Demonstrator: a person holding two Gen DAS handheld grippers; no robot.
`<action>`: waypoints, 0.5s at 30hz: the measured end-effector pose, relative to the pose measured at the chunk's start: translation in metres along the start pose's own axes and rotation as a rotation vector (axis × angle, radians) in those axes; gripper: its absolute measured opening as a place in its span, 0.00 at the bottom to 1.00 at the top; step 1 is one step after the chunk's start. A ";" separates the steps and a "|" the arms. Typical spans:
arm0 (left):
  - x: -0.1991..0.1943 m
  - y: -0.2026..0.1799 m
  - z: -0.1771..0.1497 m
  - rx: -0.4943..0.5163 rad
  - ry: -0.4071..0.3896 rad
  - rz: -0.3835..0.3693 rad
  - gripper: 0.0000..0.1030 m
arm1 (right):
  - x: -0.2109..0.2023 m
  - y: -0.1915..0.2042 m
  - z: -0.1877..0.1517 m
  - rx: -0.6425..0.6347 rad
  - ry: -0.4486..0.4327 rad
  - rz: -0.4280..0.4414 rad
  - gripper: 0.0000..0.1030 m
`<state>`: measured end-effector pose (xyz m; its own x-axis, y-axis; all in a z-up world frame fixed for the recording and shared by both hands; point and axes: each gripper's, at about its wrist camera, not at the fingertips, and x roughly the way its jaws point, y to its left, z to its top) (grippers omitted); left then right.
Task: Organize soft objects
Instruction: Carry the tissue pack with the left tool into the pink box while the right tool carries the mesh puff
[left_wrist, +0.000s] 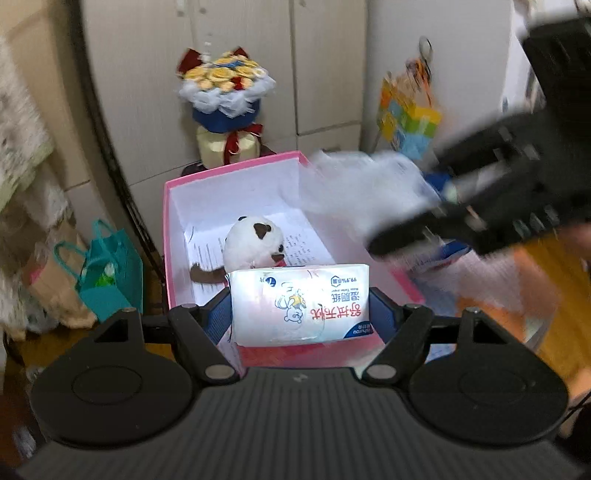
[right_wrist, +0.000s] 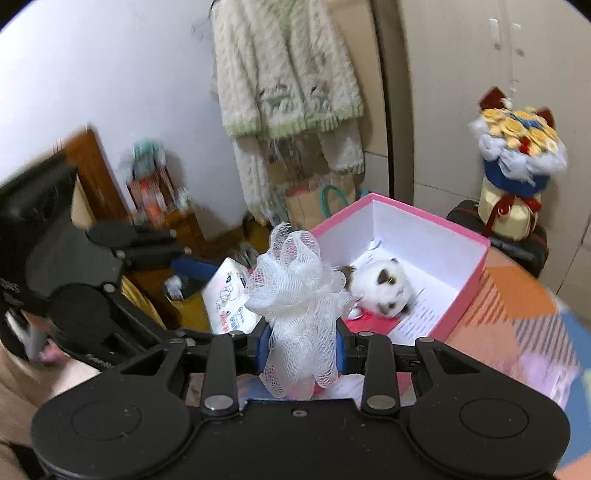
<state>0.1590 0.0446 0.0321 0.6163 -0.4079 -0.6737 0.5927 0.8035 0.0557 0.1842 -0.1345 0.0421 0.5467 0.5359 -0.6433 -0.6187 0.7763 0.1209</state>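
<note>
Two wrist views, angled down, close over the shared pink box (left_wrist: 170, 236) (right_wrist: 476, 273) (from opposite sides).

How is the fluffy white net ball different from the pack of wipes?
The mesh bath pouf is frilly, see-through netting with no print; the wet wipes pack is a smooth, flat packet with red writing and a cartoon bear. The right gripper pinches the pouf narrowly; the left gripper holds the pack wide. Both are white, soft and held over the pink box.

White mesh bath pouf (right_wrist: 299, 295); white-and-brown plush cat (right_wrist: 380, 291) at two o'clock from it, inside a pink cardboard box (right_wrist: 476, 273) lined white; white wipes pack (left_wrist: 301, 306), red lettering.
</note>
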 end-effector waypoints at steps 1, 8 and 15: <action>0.009 0.001 0.002 0.024 0.019 -0.001 0.73 | 0.008 -0.005 0.007 -0.020 0.006 -0.031 0.37; 0.067 0.017 0.012 0.062 0.208 -0.031 0.73 | 0.080 -0.039 0.031 -0.020 0.205 0.026 0.37; 0.106 0.032 0.020 0.094 0.343 -0.107 0.73 | 0.136 -0.052 0.032 -0.014 0.331 0.069 0.37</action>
<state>0.2537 0.0181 -0.0226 0.3478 -0.3058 -0.8863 0.6995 0.7141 0.0281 0.3089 -0.0918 -0.0275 0.2919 0.4483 -0.8449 -0.6568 0.7361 0.1636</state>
